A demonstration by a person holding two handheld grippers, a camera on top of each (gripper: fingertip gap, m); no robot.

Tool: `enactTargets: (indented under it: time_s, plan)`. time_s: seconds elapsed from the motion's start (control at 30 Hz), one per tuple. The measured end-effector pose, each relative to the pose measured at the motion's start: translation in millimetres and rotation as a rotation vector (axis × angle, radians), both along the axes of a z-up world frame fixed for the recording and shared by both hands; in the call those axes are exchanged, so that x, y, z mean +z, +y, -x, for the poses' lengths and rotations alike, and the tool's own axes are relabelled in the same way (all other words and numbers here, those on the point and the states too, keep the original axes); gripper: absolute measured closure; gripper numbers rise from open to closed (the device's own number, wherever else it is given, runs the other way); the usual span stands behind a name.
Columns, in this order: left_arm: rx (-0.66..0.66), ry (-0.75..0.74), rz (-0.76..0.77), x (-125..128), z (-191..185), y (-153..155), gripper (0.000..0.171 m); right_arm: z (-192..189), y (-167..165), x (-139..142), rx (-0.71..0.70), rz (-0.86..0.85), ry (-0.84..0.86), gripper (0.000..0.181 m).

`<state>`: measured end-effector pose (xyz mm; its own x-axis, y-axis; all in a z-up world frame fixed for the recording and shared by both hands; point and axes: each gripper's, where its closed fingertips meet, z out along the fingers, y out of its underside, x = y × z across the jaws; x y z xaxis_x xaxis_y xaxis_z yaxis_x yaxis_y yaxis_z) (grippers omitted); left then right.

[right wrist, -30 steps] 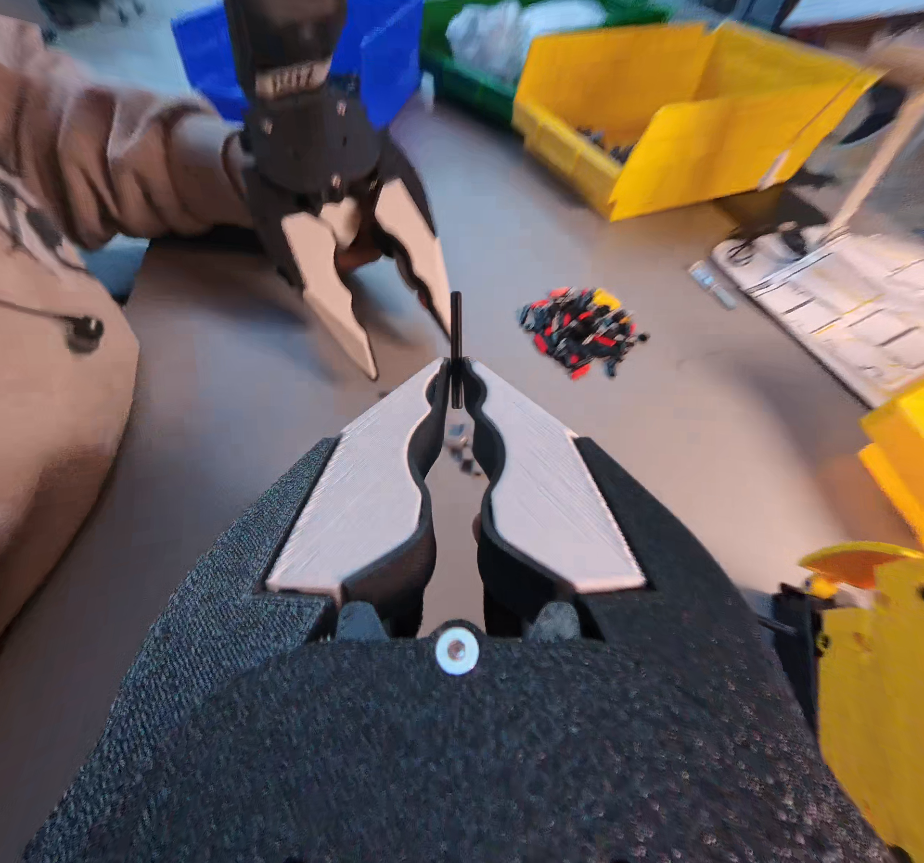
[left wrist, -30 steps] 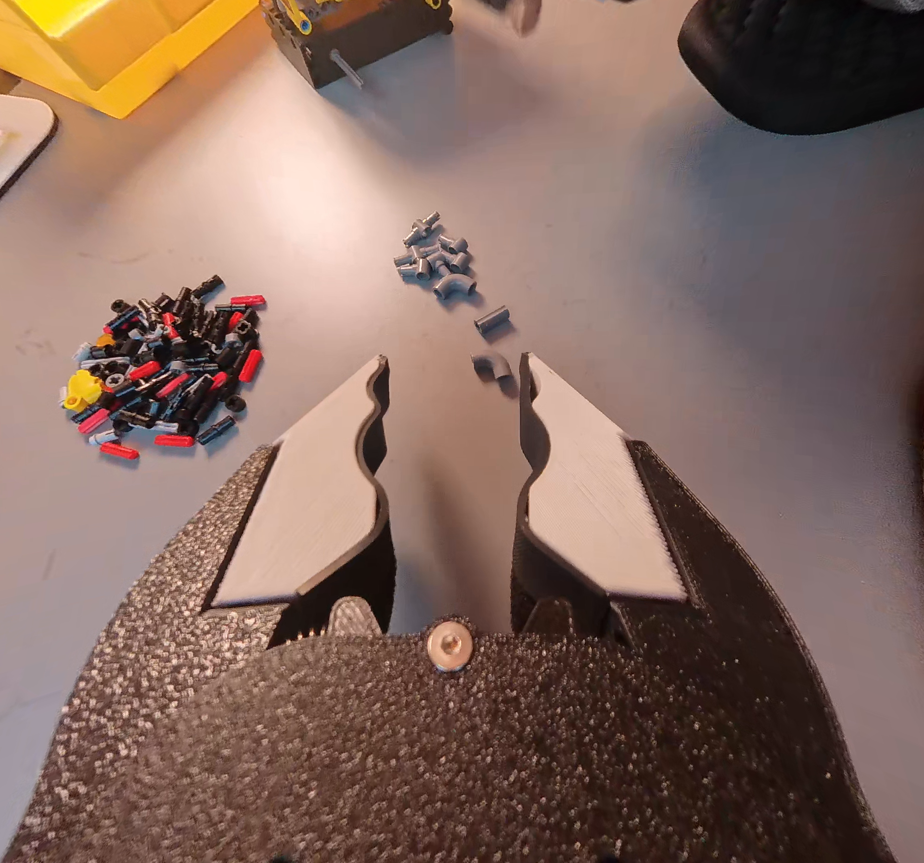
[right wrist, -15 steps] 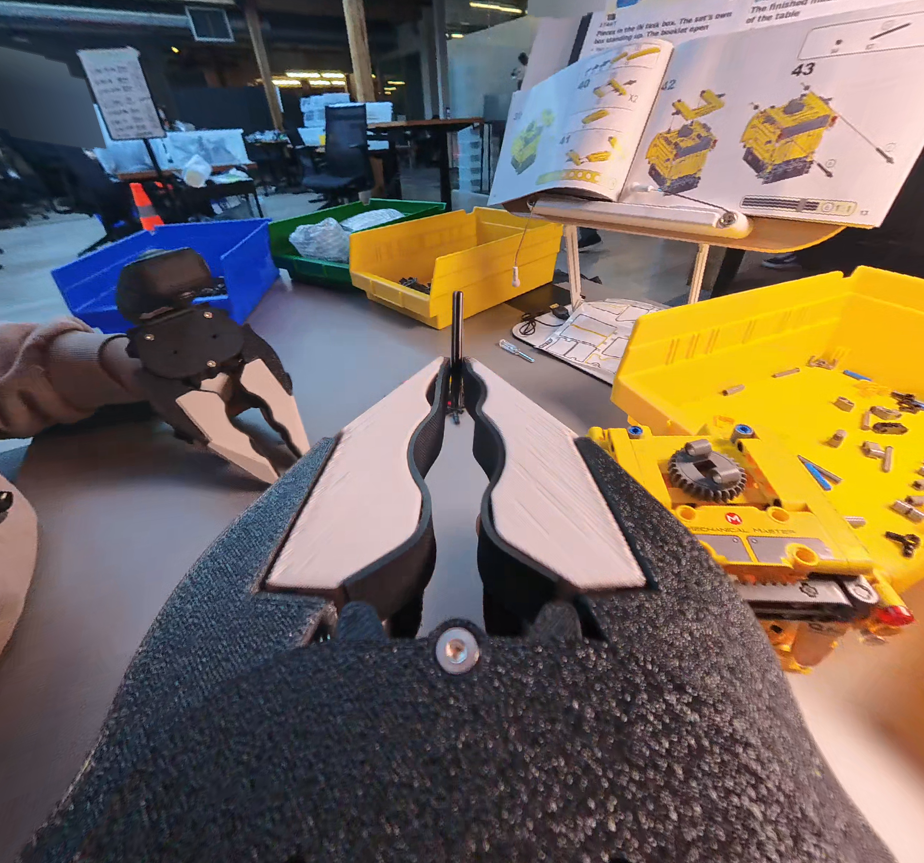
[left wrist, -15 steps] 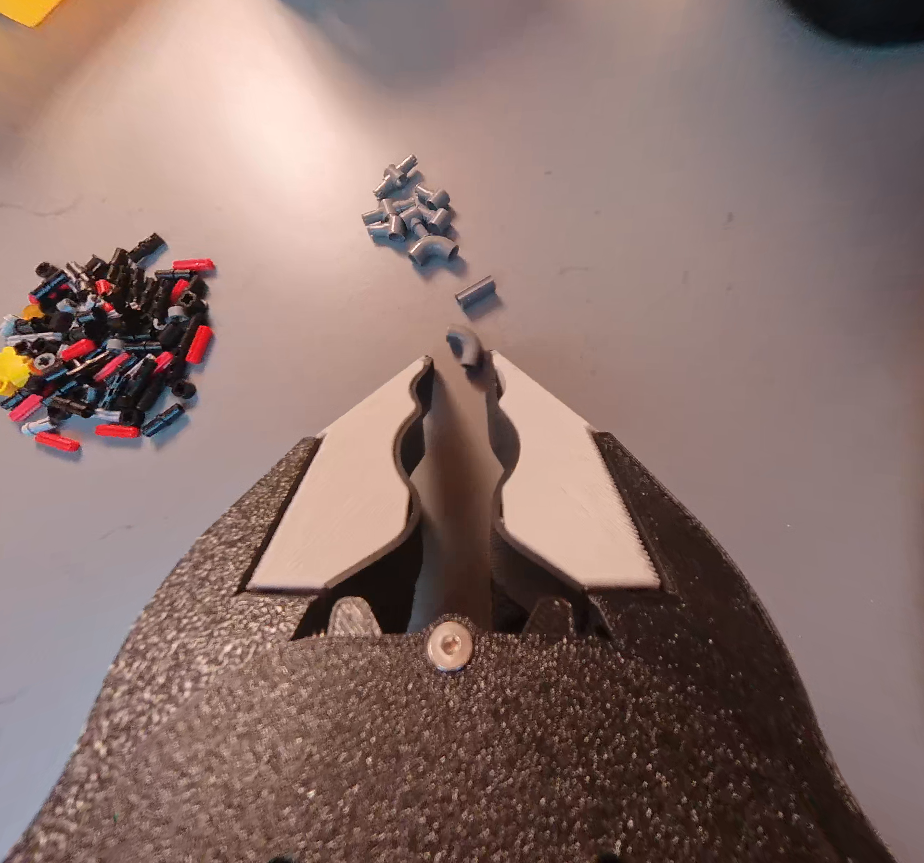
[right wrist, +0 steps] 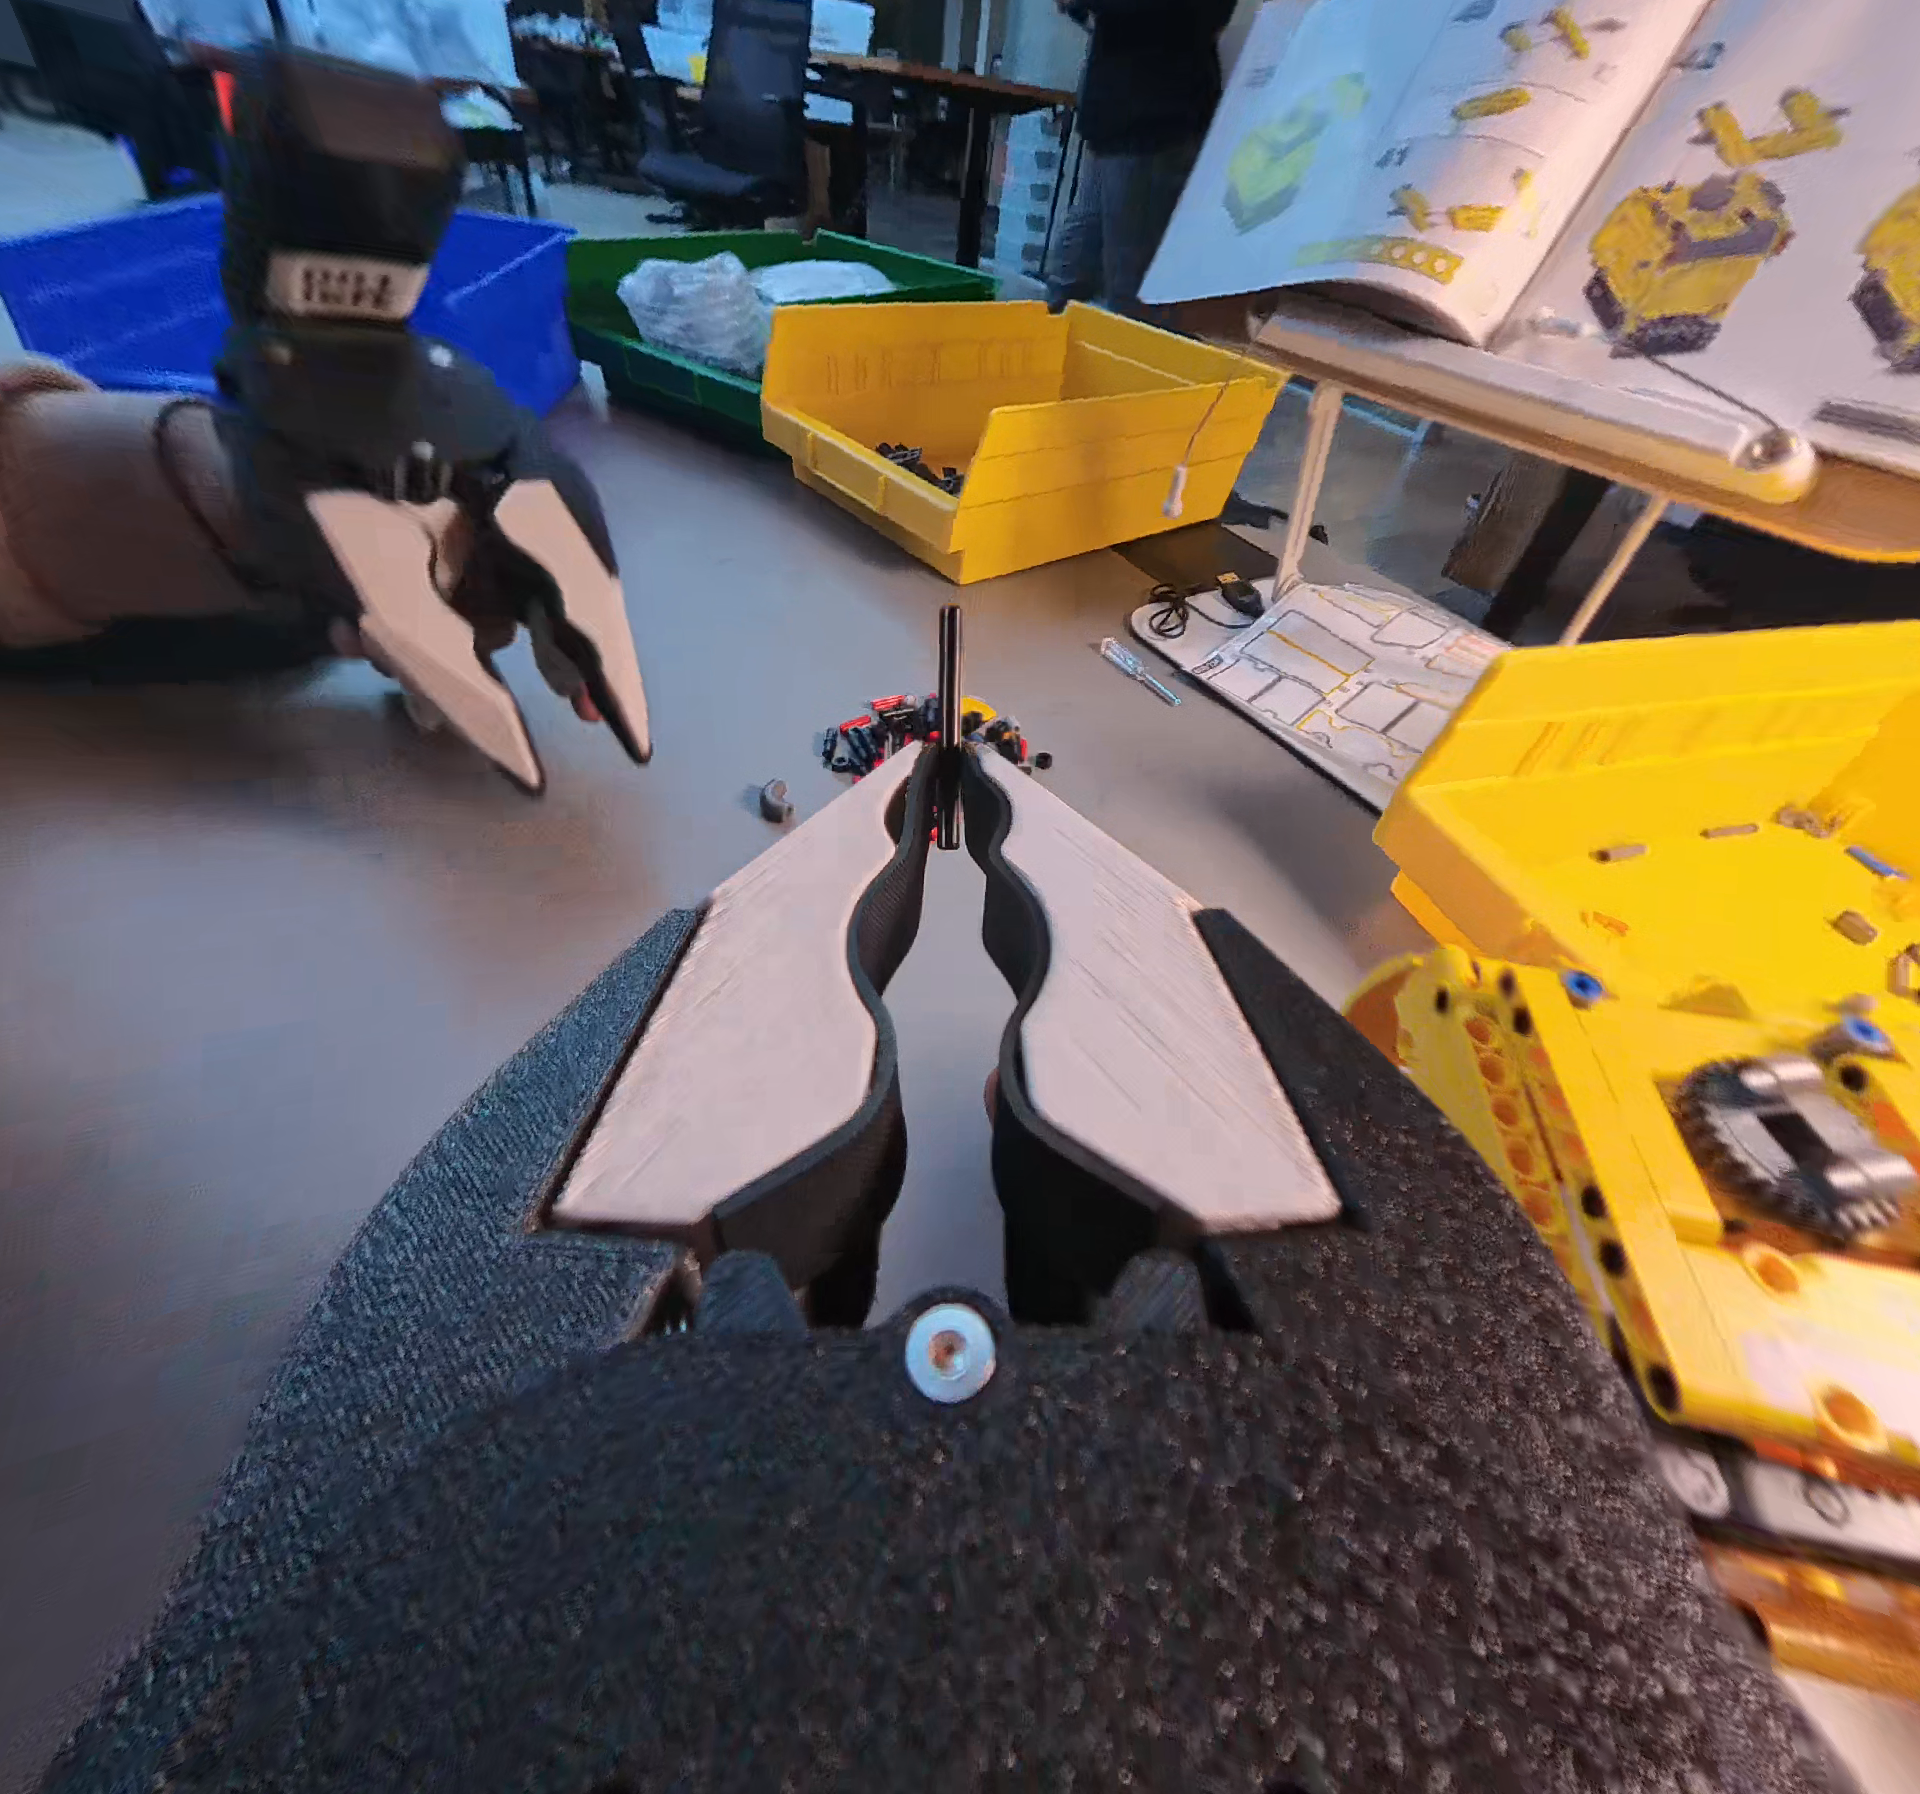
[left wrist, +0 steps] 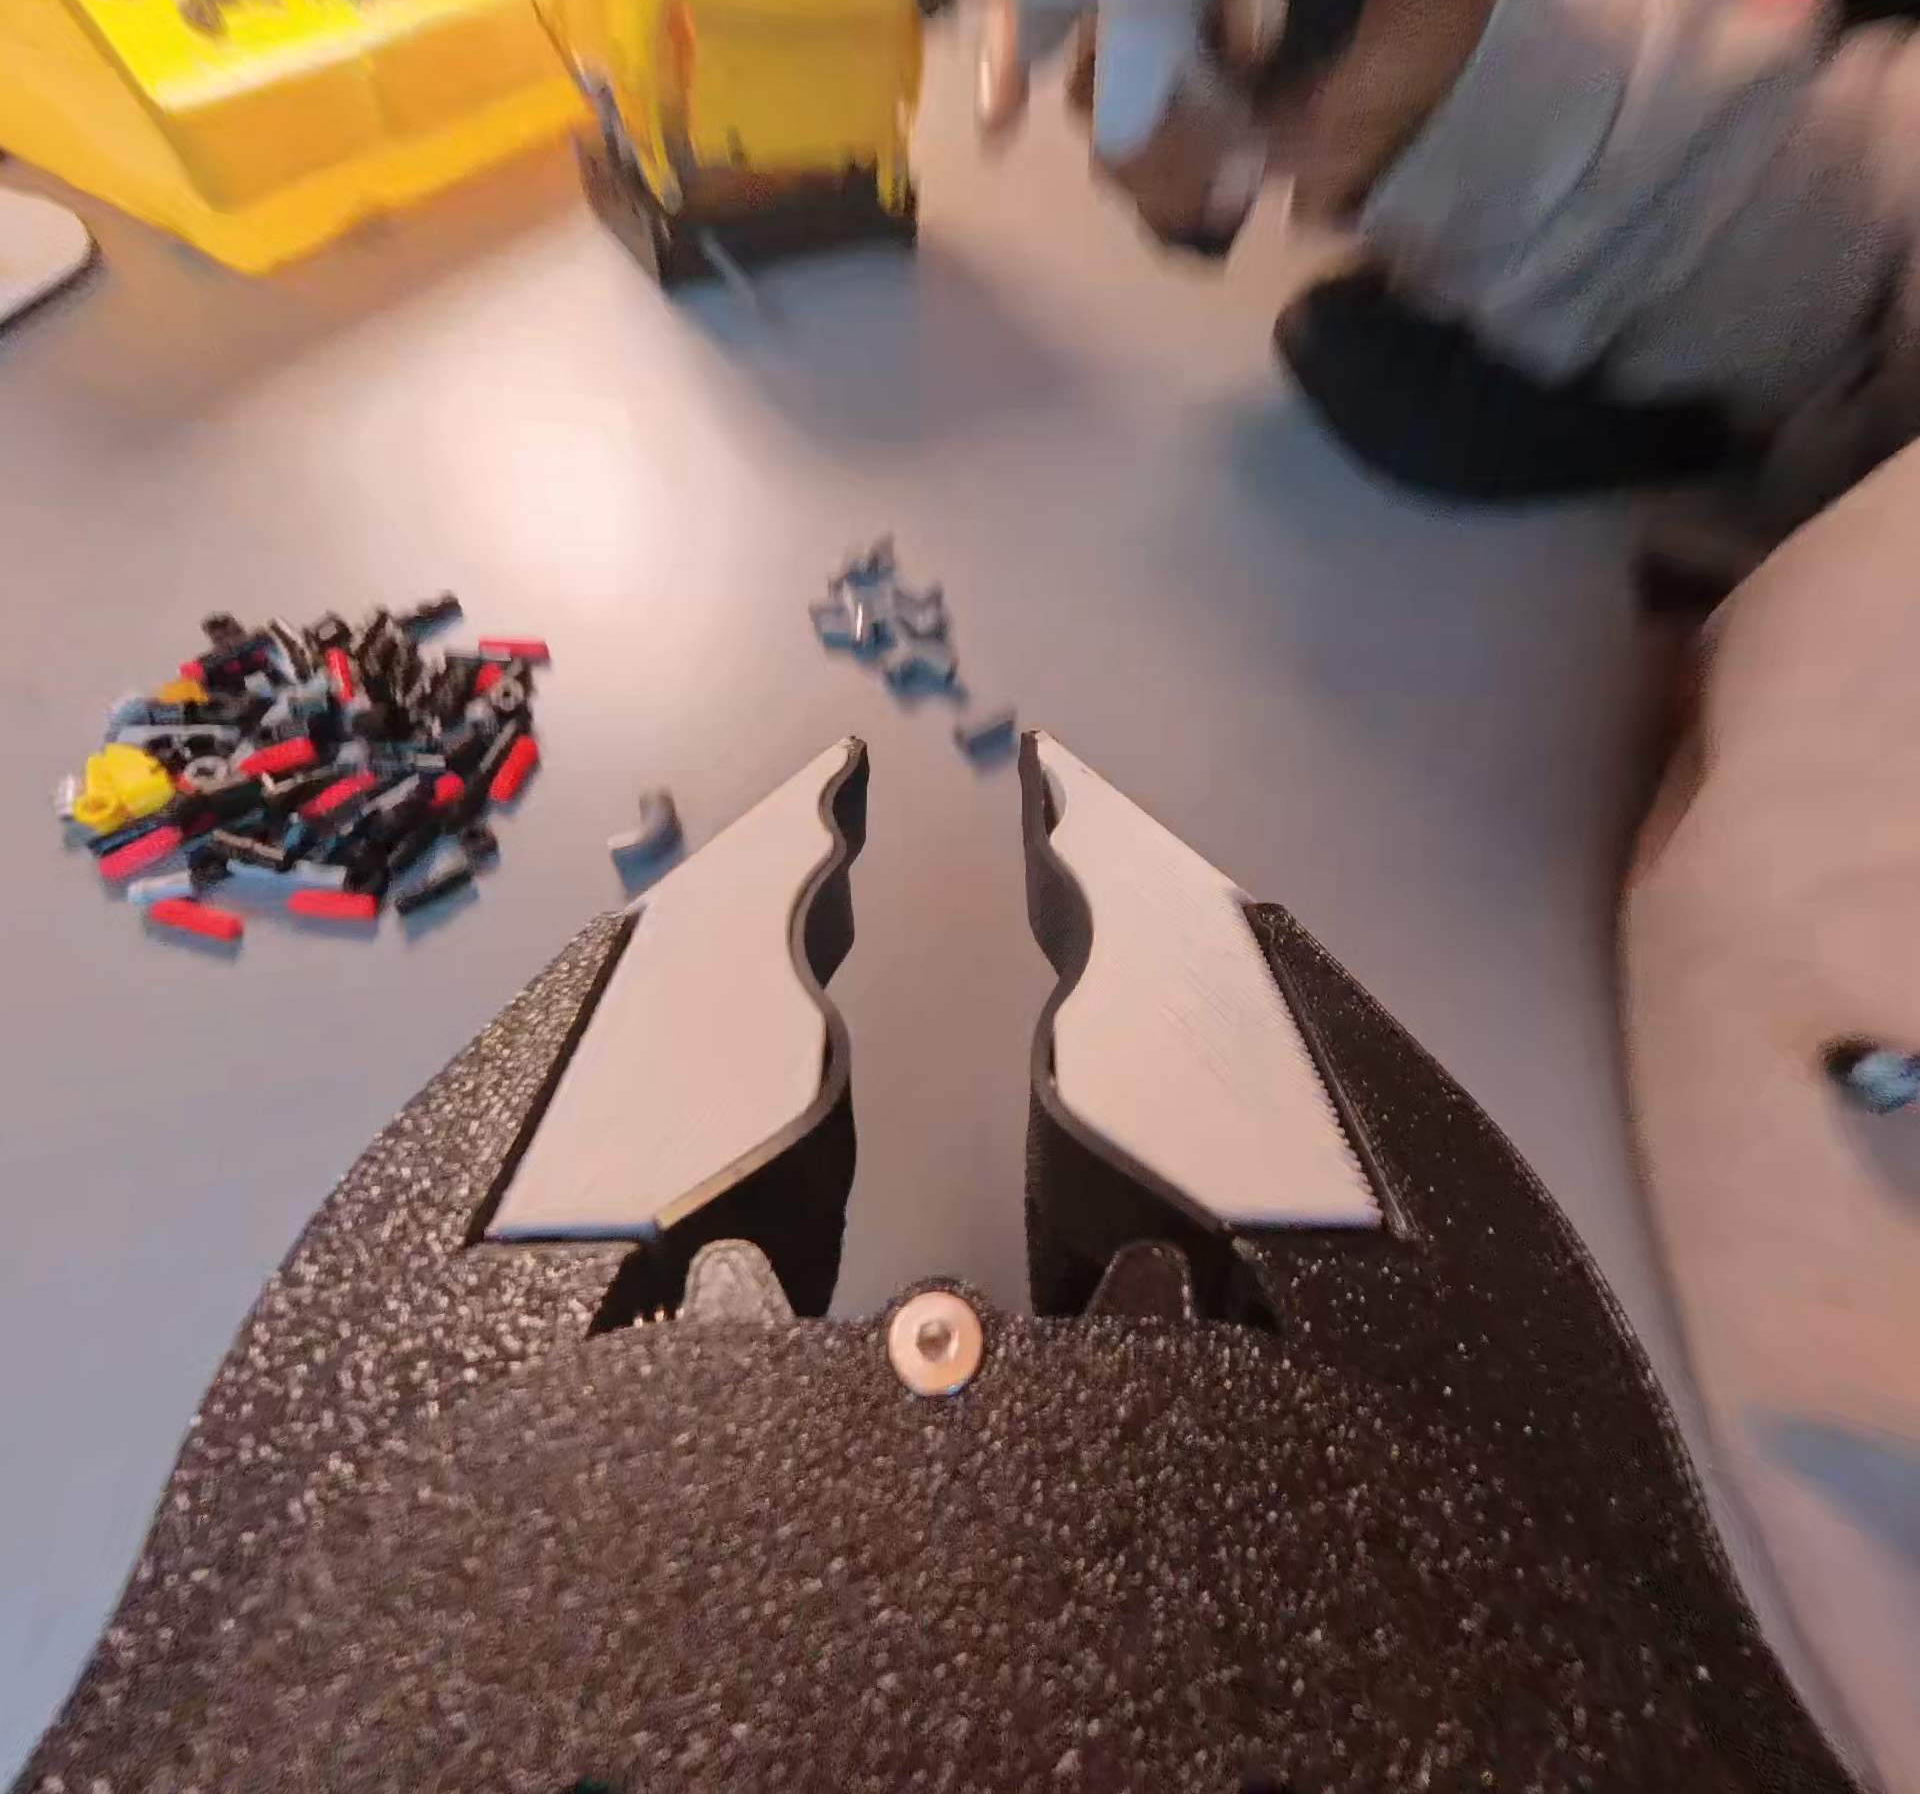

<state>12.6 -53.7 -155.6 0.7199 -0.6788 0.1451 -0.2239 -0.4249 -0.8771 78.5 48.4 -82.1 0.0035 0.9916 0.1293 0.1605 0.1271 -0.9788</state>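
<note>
Your right gripper point(right wrist: 945, 768) is clamped on a thin black rod point(right wrist: 948, 684). The rod stands upright and is pinched only at the very tips, with most of its length sticking up above them. That looks like a slim hold, so I'd judge that a steady squeeze and a level wrist matter for keeping the rod from swivelling.

Take the heap of small black and red pieces point(left wrist: 312, 788) on the grey table point(left wrist: 520, 394) as your marker. In the right wrist view the rod sits directly in front of the heap and above the table, touching nothing but the fingers.

Your left gripper point(left wrist: 942, 745) has its fingers apart and nothing between them. It hovers to the right of the heap. A grey elbow piece point(left wrist: 644, 825) lies between the heap and the left finger, just beside that finger and outside the gap. A short grey sleeve point(left wrist: 984, 728) lies just past the tips. A cluster of grey connectors point(left wrist: 883, 612) lies beyond it, on the heap's right.

The yellow model point(right wrist: 1662, 1173) sits well to the right of the heap, beside your right gripper. The left wrist view is blurred, so finer contact there can't be made out.
</note>
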Motion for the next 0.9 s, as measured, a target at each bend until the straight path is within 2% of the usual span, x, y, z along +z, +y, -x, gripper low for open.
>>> enactTargets:
  time_s: [0.1,0.17,0.2,0.3,0.33,0.47,0.57,0.6,0.67,0.73,0.83,0.9]
  plan:
    - [0.09,-0.344,-0.02,45.7,0.3,18.0,0.143,19.7,-29.2,-8.5,0.058,-0.199,-0.043,0.177]
    - [0.085,-0.471,0.005,57.9,-3.4,20.5,0.143,32.2,-48.2,-16.5,0.092,-0.339,-0.079,0.177]
    - [0.08,-0.488,0.005,59.4,-5.3,20.2,0.146,37.1,-55.7,-20.3,0.101,-0.396,-0.095,0.177]
    - [0.07,-0.427,-0.013,54.6,-9.9,16.1,0.157,44.9,-74.1,-25.2,0.137,-0.506,-0.108,0.178]
    - [0.064,-0.41,-0.024,54.3,-11.2,13.7,0.166,45.8,-77.9,-26.8,0.146,-0.526,-0.115,0.178]
    - [0.028,-0.314,-0.033,50.2,-14.2,3.0,0.168,46.3,-87.4,-30.6,0.177,-0.558,-0.123,0.178]
    - [0.052,-0.254,-0.08,60.4,-6.0,-7.1,0.169,45.3,-92.8,-22.2,0.187,-0.517,-0.059,0.177]
    - [0.082,-0.239,-0.111,68.3,2.5,-11.4,0.169,44.8,-90.3,-21.8,0.185,-0.484,-0.06,0.165]
    - [0.2,-0.211,-0.191,89.5,33.5,-22.2,0.169,41.9,-81.3,-22.1,0.176,-0.395,-0.06,0.154]
    - [0.425,-0.089,-0.298,112.0,91.4,-39.0,0.169,38.6,-66.0,-25.5,0.145,-0.303,-0.07,0.152]
    - [0.866,0.28,-0.368,131.6,208.3,-95.2,0.169,37.4,-46.6,-45.8,0.117,-0.207,-0.16,0.152]
    - [1.118,0.5,-0.276,126.7,278.5,-148.4,0.169,42.1,-41.4,-61.3,0.12,-0.182,-0.243,0.152]
